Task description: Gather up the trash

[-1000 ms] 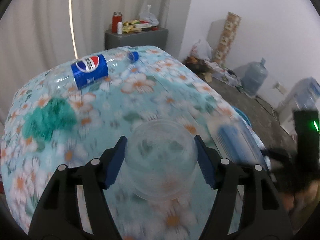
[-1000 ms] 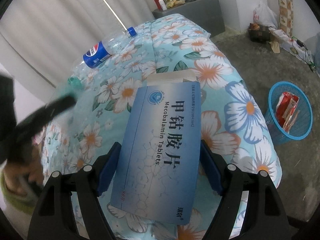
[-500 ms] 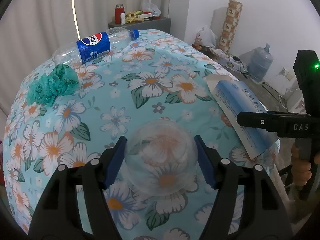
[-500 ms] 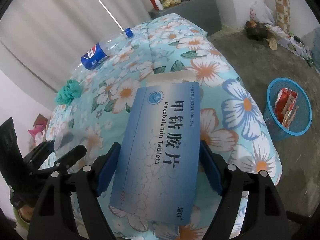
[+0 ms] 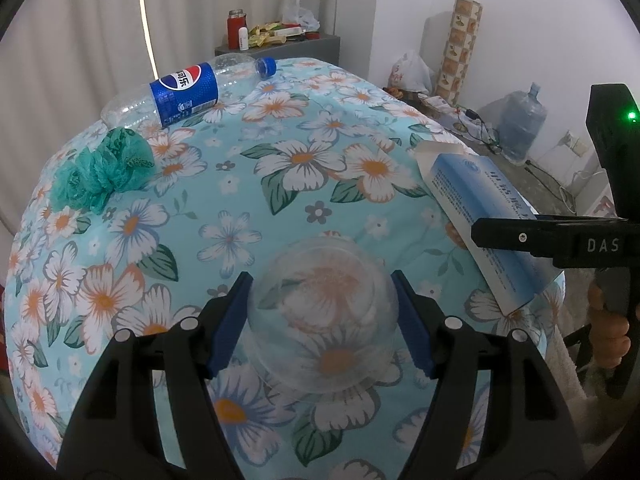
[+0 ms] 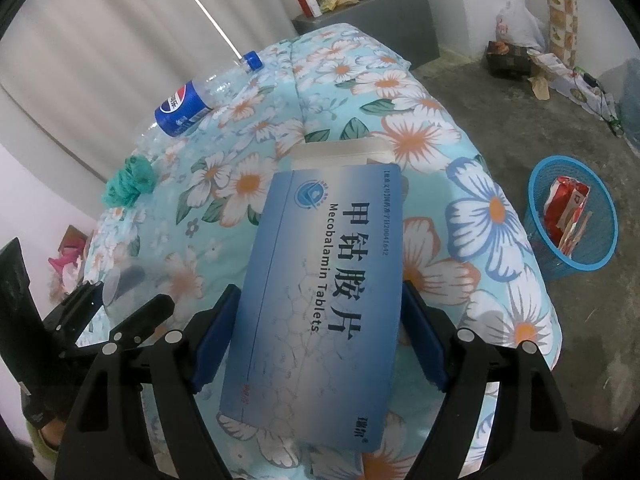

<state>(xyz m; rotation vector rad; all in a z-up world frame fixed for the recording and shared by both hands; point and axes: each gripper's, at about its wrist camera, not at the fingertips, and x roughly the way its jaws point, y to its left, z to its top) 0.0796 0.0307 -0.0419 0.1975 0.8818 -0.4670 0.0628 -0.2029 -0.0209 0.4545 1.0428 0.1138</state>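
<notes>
My left gripper [image 5: 322, 320] is shut on a clear plastic cup [image 5: 324, 312], held above the flowered tablecloth [image 5: 224, 208]. My right gripper [image 6: 318, 336] is shut on a blue medicine box [image 6: 320, 292]; the box also shows at the right of the left wrist view [image 5: 480, 216]. An empty Pepsi bottle [image 5: 188, 94] lies at the far edge of the table. A crumpled green plastic bag [image 5: 100, 168] lies at the far left. In the right wrist view the bottle [image 6: 188, 106] and the green bag [image 6: 130, 186] lie far left.
A blue mesh trash basket [image 6: 572, 220] with wrappers inside stands on the concrete floor right of the table. A grey cabinet [image 6: 368, 12] with clutter stands behind the table. A water jug [image 5: 520, 124] and bags stand along the right wall.
The left gripper with the cup has swung and steadied over the table. The right gripper with the box has held almost still.
</notes>
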